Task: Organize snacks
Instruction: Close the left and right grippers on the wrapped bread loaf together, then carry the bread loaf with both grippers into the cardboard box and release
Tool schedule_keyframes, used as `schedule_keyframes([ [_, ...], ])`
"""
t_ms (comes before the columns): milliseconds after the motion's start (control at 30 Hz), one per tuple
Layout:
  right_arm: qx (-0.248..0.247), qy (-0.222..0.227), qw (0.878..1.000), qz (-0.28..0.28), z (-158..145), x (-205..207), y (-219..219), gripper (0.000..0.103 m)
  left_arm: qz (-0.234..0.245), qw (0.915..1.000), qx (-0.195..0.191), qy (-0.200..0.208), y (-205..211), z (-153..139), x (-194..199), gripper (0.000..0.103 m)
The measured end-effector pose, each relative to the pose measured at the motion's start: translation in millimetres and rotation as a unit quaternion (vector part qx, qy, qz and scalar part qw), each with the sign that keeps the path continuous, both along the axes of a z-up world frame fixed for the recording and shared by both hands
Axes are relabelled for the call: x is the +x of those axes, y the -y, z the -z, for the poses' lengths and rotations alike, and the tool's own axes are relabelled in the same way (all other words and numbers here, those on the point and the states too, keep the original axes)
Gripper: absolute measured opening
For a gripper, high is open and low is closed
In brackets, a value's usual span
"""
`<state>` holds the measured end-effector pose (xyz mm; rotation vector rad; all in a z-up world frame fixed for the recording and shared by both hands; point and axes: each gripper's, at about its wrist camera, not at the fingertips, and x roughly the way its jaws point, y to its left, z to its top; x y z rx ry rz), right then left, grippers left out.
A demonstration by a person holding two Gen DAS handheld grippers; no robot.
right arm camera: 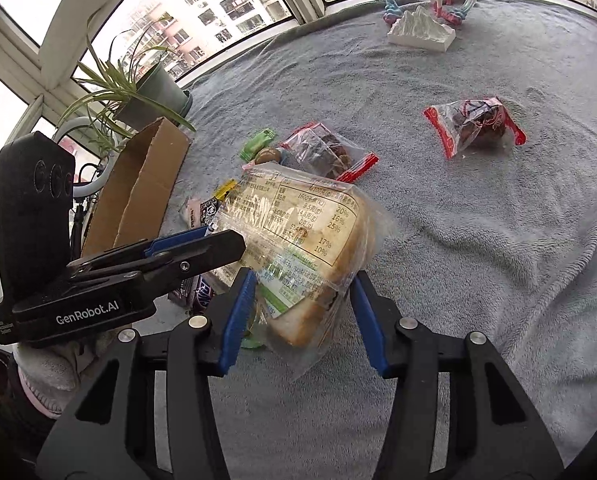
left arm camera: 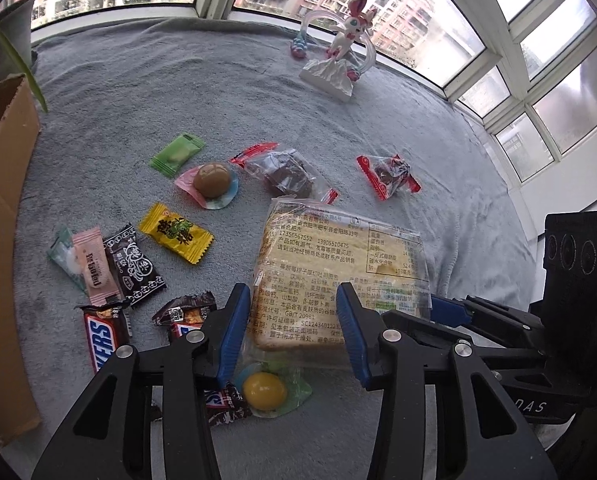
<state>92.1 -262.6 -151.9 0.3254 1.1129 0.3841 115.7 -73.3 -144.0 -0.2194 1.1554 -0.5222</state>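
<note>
I count three brown Snickers bars [left arm camera: 102,340], two red-edged clear packets [left arm camera: 388,174], two round sweets [left arm camera: 212,180], one clear-bagged bread slice [left arm camera: 330,272].

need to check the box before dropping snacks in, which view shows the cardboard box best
The right wrist view: the cardboard box shows its open top and inner walls, left of the bagged bread. The left wrist view catches only one outer wall at its left edge.
</note>
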Motion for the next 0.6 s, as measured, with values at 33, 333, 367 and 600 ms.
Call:
schedule_keyframes([
  [33,0.0,0.004,1.0,-0.003,-4,0,-2,0.052,-0.002,1.0,-0.001,0.004,-2,-3,-1,0.043],
  [333,-0.002,0.037,0.999,-0.04,-32,0,-27,0.052,-0.028,0.9985,-0.002,0.046,-24,-31,-15,0.043],
  [367,-0.001,0.04,0.998,-0.046,-35,1,-32,0.052,-0.033,0.9983,-0.003,0.049,-29,-33,-17,0.043],
  [600,-0.005,0.063,0.993,-0.098,-53,9,-74,0.052,-0.078,0.9944,-0.005,0.071,-67,-48,-26,0.043],
])
